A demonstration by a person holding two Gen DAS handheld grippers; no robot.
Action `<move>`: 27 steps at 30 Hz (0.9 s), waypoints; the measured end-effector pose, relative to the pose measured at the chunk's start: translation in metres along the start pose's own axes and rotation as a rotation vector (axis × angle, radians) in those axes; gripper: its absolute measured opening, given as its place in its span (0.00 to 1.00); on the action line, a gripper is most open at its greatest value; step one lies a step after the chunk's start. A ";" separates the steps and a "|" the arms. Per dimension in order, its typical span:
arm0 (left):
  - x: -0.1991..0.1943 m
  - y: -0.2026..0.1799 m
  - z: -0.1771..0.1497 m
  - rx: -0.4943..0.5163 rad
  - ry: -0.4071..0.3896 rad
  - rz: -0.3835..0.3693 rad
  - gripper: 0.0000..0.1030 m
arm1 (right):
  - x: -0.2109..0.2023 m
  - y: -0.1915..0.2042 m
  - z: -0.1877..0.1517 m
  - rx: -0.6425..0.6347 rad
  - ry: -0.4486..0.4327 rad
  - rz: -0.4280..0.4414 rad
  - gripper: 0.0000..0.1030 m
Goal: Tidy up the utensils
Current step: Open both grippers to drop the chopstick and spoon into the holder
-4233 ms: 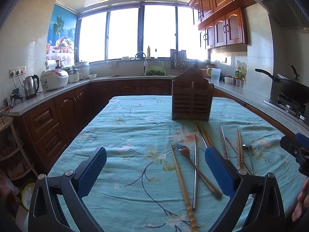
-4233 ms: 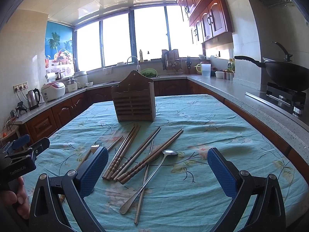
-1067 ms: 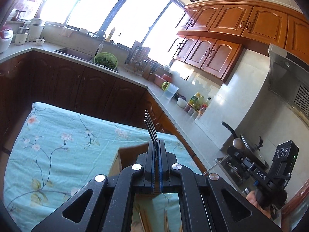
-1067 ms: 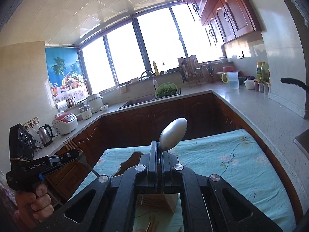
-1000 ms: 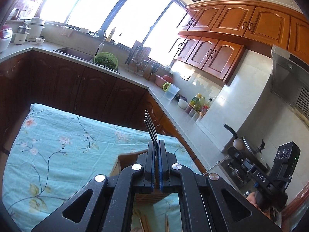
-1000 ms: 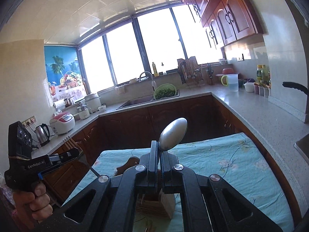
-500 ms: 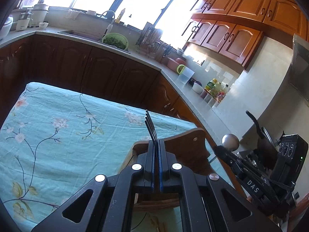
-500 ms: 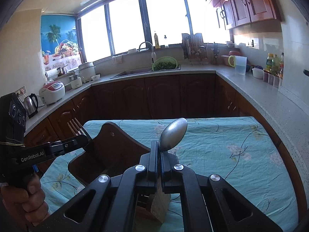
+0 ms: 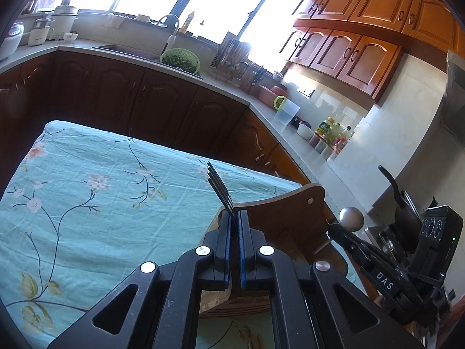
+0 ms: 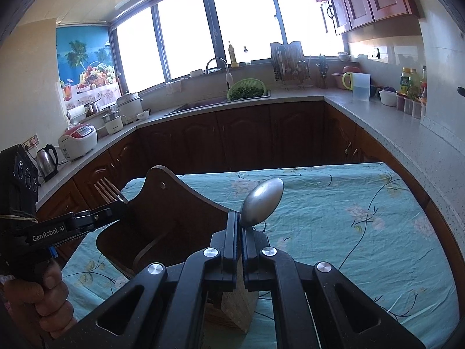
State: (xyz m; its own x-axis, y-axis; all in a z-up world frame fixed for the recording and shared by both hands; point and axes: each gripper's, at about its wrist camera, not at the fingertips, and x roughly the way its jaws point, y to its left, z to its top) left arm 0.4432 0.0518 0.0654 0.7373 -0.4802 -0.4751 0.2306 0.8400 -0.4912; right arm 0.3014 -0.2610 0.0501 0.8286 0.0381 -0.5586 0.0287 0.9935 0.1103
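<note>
Claws come first, close to each camera, and both are pressed together on something. The left gripper [image 9: 234, 218] pinches a fork [image 9: 220, 187] by its neck; the fork's long line runs up and away toward 11 o'clock, with the prongs at the far tip. The right gripper [image 10: 240, 224] pinches a spoon [image 10: 263, 202]; its round bowl sticks up past the fingertips and leans toward 1 o'clock. Each handle goes down behind its claw, so I cannot tell where it ends. Just past both claws stands the wooden holder [image 10: 162, 221], a brown box with a tall curved back. It sits on the table [image 10: 363, 203], which wears a blue-green cloth with flowers. From the right camera, the left claw and the hand [image 10: 37, 299] gripping it show at 9 o'clock. Far back are the dark cupboards, a green basket [image 10: 247, 88] by the sink, and bright windows.
</note>
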 end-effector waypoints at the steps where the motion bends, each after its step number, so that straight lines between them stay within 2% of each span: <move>1: 0.001 -0.001 0.000 0.003 0.001 0.003 0.04 | -0.001 0.000 0.000 0.006 0.001 0.004 0.04; 3: 0.001 -0.004 0.000 0.007 0.003 0.006 0.09 | -0.002 -0.002 0.000 0.015 0.003 0.009 0.05; 6: -0.006 -0.004 -0.003 0.005 -0.007 0.020 0.32 | -0.006 -0.005 0.000 0.033 0.007 0.008 0.16; 8: -0.010 -0.005 -0.003 0.002 -0.022 0.023 0.35 | -0.011 -0.009 0.001 0.054 0.003 0.018 0.37; 12: -0.021 -0.006 -0.012 -0.004 -0.026 0.032 0.46 | -0.024 -0.020 0.000 0.098 -0.008 0.019 0.38; 15: -0.035 -0.005 -0.022 -0.007 -0.037 0.044 0.51 | -0.040 -0.027 -0.003 0.130 -0.032 0.026 0.48; 16: -0.040 -0.005 -0.025 -0.010 -0.041 0.049 0.55 | -0.047 -0.029 -0.004 0.136 -0.045 0.021 0.59; 17: -0.045 -0.006 -0.028 -0.014 -0.048 0.058 0.58 | -0.054 -0.030 -0.006 0.142 -0.061 0.014 0.76; 19: -0.056 -0.005 -0.038 -0.025 -0.058 0.073 0.66 | -0.070 -0.031 -0.013 0.157 -0.107 0.004 0.90; 21: -0.068 -0.005 -0.050 -0.033 -0.066 0.080 0.67 | -0.083 -0.030 -0.020 0.161 -0.129 -0.004 0.90; 27: -0.108 -0.011 -0.088 -0.041 -0.082 0.103 0.74 | -0.114 -0.029 -0.045 0.196 -0.123 0.001 0.90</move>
State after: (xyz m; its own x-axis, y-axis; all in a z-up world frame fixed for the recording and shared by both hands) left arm 0.3055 0.0722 0.0579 0.8056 -0.3681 -0.4642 0.1257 0.8720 -0.4731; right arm 0.1812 -0.2898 0.0733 0.8901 0.0133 -0.4555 0.1264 0.9531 0.2748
